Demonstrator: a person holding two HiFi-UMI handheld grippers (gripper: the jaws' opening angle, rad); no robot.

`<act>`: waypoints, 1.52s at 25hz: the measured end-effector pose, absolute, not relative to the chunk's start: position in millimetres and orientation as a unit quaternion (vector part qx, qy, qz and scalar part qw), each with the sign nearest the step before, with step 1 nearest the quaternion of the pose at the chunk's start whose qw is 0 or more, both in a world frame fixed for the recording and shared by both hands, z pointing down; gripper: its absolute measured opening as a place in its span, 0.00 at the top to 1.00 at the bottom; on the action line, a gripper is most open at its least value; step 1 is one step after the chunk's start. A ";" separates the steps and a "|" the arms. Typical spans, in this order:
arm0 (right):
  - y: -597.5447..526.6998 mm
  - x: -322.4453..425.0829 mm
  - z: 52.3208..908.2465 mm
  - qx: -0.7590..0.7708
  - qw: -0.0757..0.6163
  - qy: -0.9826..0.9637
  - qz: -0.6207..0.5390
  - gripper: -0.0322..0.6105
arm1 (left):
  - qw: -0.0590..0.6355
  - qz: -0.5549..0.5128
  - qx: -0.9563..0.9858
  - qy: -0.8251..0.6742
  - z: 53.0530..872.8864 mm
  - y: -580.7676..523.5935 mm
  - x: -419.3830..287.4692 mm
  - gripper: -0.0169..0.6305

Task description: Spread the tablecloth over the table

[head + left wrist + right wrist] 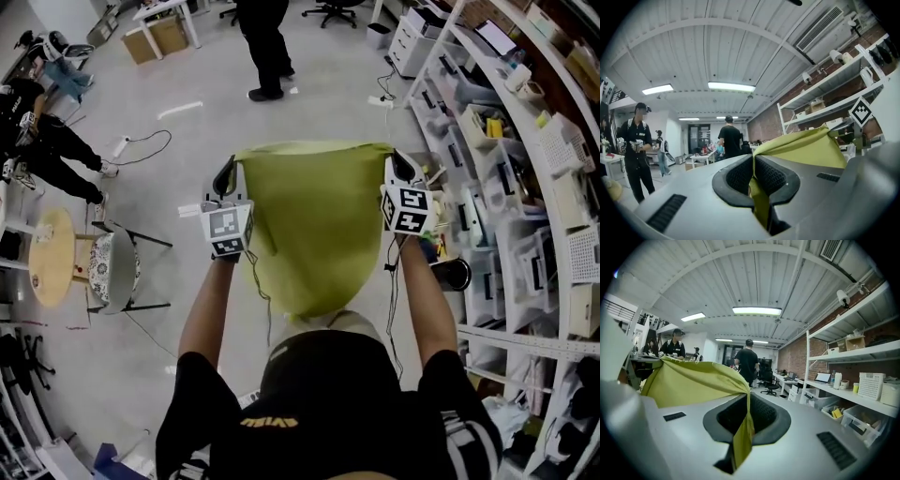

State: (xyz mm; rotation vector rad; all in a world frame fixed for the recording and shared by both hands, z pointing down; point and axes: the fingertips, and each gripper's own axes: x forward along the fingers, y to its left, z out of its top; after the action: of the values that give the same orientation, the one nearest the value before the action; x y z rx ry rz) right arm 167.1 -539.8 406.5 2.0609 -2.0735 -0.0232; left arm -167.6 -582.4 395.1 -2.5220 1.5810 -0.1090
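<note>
While hanging in the air between both hands, shows as a yellow-green tablecloth (314, 225), stretched along its top edge and sagging to a rounded lower end. Clamped at one top corner by the left gripper (225, 176) and at the other by the right gripper (403, 169). Seen in both gripper views pinched between closed jaws, with a short tail of fabric falling behind them.

Looks thin, light and limp, so likely to fold, billow and slide rather than keep any shape. Not fragile, but probably easy to drag out of the jaws under a hard tug. Best taken at the corners or along the hem, as now, with the top edge kept taut for an even fall.

No counter visible under the cloth, only bare floor (187, 122); impossible to tell which one is meant. To the left, a small round wooden counter (52, 258) with a chair (117, 272) just beside it. To the right, near the right forearm (422, 309), a long shelf rack (506, 187) crowded with boxes and bins. Farther off, one person standing ahead (265, 47), another person at the far left (42, 141), and a cable (141, 145) lying on the floor between them. Nearest obstacle, by judgement, the shelf rack: could snag the cloth or the elbow on a swing to that side.
</note>
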 end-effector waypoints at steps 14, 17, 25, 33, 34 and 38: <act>-710.4 192.1 491.4 0.657 0.182 -0.731 0.034 0.92 | 0.060 -0.116 -0.833 0.538 475.5 -738.4 -141.9 0.94; -743.8 193.6 513.5 0.648 0.201 -0.733 0.037 0.92 | 0.042 -0.138 -0.832 0.535 500.4 -776.8 -139.4 0.94; -801.1 207.9 598.6 0.649 0.236 -0.717 0.094 0.92 | 0.011 -0.178 -0.844 0.506 581.0 -838.1 -120.5 0.93; -818.4 198.6 671.3 0.633 0.289 -0.703 0.149 0.79 | -0.073 -0.258 -0.807 0.525 664.2 -854.9 -144.4 0.66; -816.4 196.6 682.2 0.625 0.305 -0.701 0.158 0.73 | -0.086 -0.270 -0.805 0.521 674.7 -852.7 -147.1 0.62; -804.0 188.0 713.9 0.596 0.349 -0.699 0.187 0.48 | -0.103 -0.313 -0.794 0.511 704.7 -837.9 -154.2 0.52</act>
State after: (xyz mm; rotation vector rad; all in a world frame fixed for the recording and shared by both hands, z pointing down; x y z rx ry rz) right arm 188.0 -804.0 713.9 1.5435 -1.8107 0.4833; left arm -154.2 -837.9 704.7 -2.6727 1.7202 -1.0534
